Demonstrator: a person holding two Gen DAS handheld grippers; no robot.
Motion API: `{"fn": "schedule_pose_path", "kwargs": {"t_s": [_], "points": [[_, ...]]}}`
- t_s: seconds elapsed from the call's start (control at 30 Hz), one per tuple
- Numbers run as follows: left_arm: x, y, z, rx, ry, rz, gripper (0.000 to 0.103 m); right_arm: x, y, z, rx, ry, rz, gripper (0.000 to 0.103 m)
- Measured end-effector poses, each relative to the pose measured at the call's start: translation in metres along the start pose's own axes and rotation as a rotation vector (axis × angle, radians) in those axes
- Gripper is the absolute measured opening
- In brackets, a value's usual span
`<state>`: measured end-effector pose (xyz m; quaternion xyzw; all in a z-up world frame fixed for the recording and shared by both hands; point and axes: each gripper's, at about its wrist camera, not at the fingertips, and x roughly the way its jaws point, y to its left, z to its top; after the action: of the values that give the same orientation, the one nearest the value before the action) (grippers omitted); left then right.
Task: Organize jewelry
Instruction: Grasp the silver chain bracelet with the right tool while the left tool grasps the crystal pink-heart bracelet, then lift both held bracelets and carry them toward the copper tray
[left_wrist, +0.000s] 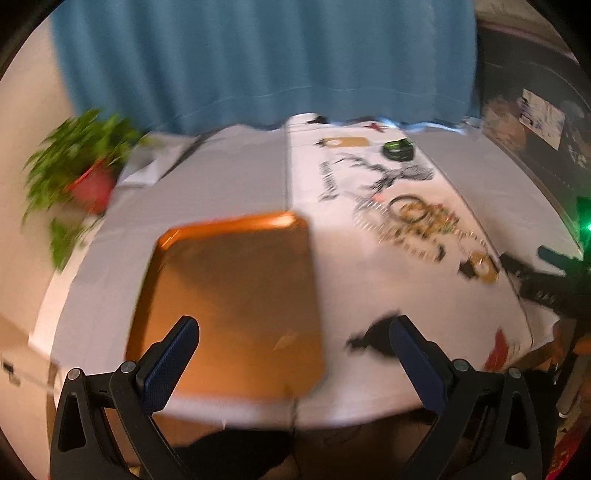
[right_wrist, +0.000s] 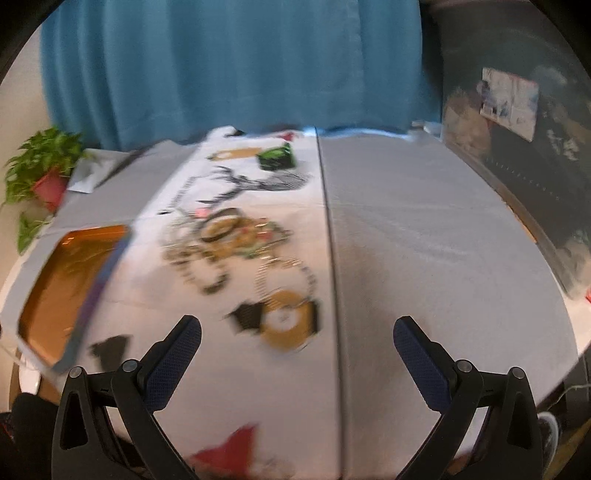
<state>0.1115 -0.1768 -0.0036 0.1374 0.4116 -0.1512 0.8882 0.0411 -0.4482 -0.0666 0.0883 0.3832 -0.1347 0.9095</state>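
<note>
Here orange tray (left_wrist: 236, 295) bare inside; jewelry pile (right_wrist: 229, 240) beside it on tablecloth (right_wrist: 424, 258)

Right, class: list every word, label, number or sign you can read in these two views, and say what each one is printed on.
None can be read.
Dark script on the cloth beside the deer print: too blurred.
Poster on the right wall: print too small and blurred.
Green-and-black box: markings too blurred.
Orange tray: no lettering visible.

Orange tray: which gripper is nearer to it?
Left. The left gripper hangs open right over the orange tray's near edge; the right gripper, open, sits off to the tray's right.
</note>
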Motion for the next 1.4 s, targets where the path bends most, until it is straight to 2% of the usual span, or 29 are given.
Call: {"fn": "schedule_pose_path", "kwargs": {"t_s": [0.17, 0.3, 0.43, 0.77, 1.03, 1.1, 1.13, 1.17, 1.2, 1.23, 1.27, 1.3, 1.37, 1.4], "points": [[0.061, -0.04, 0.063, 0.112, 0.013, -0.014, 0.103, 0.053, -0.023, 0.02, -0.025, 0.072, 0.008, 0.103], [0.125, -0.049, 0.096, 0.137, 0.104, -0.03, 0.103, 0.079, -0.028, 0.026, -0.062, 0.101, -0.012, 0.103], [0.174, -0.045, 0.113, 0.13, 0.199, -0.045, 0.103, 0.096, -0.027, 0.029, -0.106, 0.129, -0.016, 0.103], [0.221, -0.045, 0.12, 0.256, 0.29, -0.016, 0.103, 0.106, -0.025, 0.033, -0.133, 0.124, 0.018, 0.103], [0.235, -0.043, 0.132, 0.27, 0.321, -0.075, 0.101, 0.112, -0.021, 0.04, -0.139, 0.135, 0.017, 0.103], [0.234, -0.046, 0.134, 0.27, 0.315, -0.114, 0.087, 0.117, -0.016, 0.045, -0.15, 0.14, 0.025, 0.103], [0.231, -0.047, 0.134, 0.263, 0.313, -0.162, 0.061, 0.119, -0.014, 0.046, -0.161, 0.138, 0.033, 0.103], [0.228, -0.05, 0.133, 0.252, 0.314, -0.218, 0.019, 0.119, -0.013, 0.046, -0.17, 0.134, 0.037, 0.102], [0.224, -0.054, 0.131, 0.249, 0.32, -0.265, 0.006, 0.119, -0.012, 0.046, -0.171, 0.131, 0.043, 0.093], [0.221, -0.058, 0.129, 0.268, 0.305, -0.246, 0.005, 0.114, -0.009, 0.044, -0.194, 0.11, 0.064, 0.081], [0.221, -0.06, 0.128, 0.275, 0.304, -0.254, 0.005, 0.109, -0.005, 0.043, -0.222, 0.087, 0.088, 0.038], [0.22, -0.059, 0.128, 0.25, 0.311, -0.288, 0.005, 0.103, 0.001, 0.042, -0.266, 0.069, 0.118, 0.004], [0.215, -0.051, 0.13, 0.182, 0.314, -0.34, 0.005, 0.101, 0.009, 0.039, -0.314, 0.08, 0.099, 0.004], [0.206, -0.046, 0.132, 0.16, 0.29, -0.349, 0.005, 0.1, 0.008, 0.041, -0.285, 0.095, 0.113, 0.004]]}}
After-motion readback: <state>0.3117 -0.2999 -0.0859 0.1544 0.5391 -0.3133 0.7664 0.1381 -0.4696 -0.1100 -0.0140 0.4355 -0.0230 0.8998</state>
